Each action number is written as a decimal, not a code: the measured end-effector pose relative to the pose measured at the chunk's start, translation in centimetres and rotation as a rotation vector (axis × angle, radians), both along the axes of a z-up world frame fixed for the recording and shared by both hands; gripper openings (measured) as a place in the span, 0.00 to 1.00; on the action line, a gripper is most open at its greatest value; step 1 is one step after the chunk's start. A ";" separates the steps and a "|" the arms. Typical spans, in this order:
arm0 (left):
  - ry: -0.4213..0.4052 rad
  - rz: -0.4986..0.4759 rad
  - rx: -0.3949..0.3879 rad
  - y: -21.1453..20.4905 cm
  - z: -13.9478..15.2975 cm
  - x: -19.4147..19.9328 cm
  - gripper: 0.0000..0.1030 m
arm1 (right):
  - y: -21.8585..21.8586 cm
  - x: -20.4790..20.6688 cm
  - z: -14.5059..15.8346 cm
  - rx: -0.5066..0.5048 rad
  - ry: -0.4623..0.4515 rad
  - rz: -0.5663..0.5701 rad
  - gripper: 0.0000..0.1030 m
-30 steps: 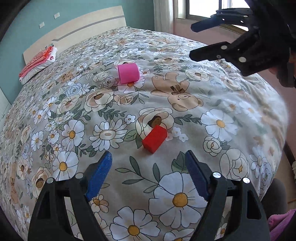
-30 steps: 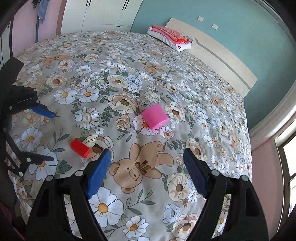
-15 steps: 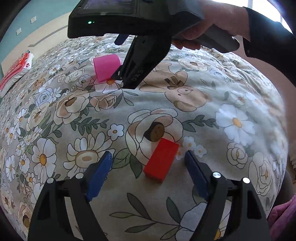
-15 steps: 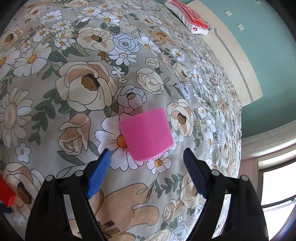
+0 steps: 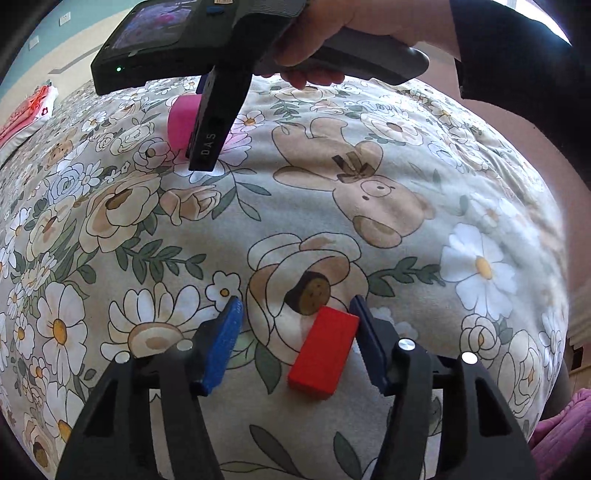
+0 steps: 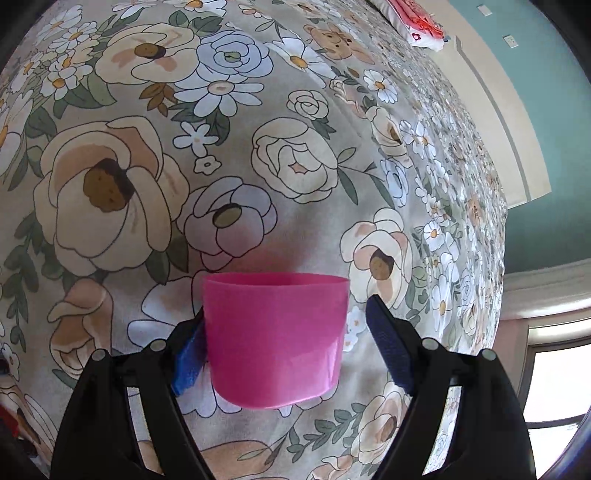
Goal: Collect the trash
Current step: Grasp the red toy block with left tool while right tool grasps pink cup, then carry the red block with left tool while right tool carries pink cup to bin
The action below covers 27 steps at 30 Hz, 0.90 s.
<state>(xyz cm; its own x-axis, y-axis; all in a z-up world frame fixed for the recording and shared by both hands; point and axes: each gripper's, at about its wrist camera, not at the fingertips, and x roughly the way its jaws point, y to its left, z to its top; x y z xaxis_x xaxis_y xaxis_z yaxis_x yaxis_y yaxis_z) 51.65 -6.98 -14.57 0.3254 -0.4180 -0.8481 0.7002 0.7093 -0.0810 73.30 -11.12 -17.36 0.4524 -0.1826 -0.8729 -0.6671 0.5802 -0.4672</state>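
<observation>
A red block lies on the floral bedspread, between the open fingers of my left gripper; it sits against the right finger and apart from the left one. A pink cup lies on its side on the bed, between the open fingers of my right gripper; the left pad touches or nearly touches it, the right pad stands apart. In the left wrist view the right gripper hangs over the pink cup, partly hiding it.
A folded red and white cloth lies by the headboard. The bed's edge falls away at the right in the left wrist view, with a pink cloth below it. A window is at lower right.
Both grippers have moved down and forward. The red block now lies between the left fingers and the pink cup between the right fingers. Both sets of fingers have narrowed somewhat.
</observation>
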 end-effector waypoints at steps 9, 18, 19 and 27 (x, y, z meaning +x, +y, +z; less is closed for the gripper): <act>0.069 0.073 -0.021 1.1 0.2 0.8 0.21 | -1.7 1.6 0.2 0.173 0.136 -0.125 0.64; 0.058 0.100 -0.011 1.1 1.5 0.0 0.21 | -2.1 -0.5 2.1 0.172 0.087 -0.130 0.64; 0.054 0.106 -0.005 1.0 1.7 -0.1 0.21 | -2.2 -0.7 2.5 0.176 0.082 -0.134 0.64; -0.002 0.176 -0.014 1.3 5.5 -1.5 0.21 | -3.8 -3.4 8.2 0.230 0.011 -0.188 0.64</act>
<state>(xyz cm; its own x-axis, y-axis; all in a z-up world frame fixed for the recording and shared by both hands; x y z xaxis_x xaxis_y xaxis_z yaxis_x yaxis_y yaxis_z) 50.12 -5.71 -9.11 0.3960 -0.3662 -0.8421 0.5658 0.8196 -0.0904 69.91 -14.94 -9.13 0.4197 -0.0588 -0.9057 -0.5426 0.7837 -0.3023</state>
